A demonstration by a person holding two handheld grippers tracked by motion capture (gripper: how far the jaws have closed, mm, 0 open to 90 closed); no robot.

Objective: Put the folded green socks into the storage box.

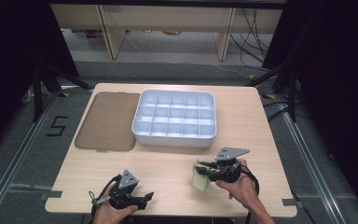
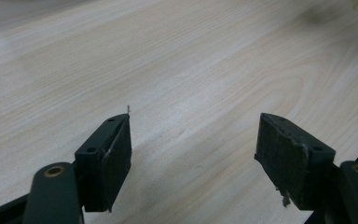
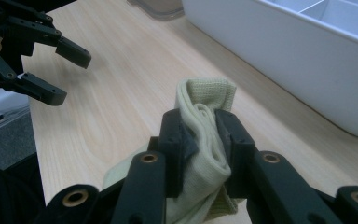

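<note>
The right gripper (image 3: pixel 200 135) clamps a folded pale yellow-green cloth (image 3: pixel 205 112) between its black jaws, holding it just off the light wooden table (image 1: pixel 168 163), near the front wall of the white plastic compartment tray (image 1: pixel 175 135) — well apart from the flat brown lid (image 1: pixel 107 121) to the tray's left. The left gripper (image 2: pixel 193 140) gapes wide — nothing between its pads, over bare wood further in front of the tray.

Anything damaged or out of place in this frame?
The left tool's pads look frayed and torn at the edges. The tray's lid lies beside the tray, not on it. Nothing spilled.
</note>
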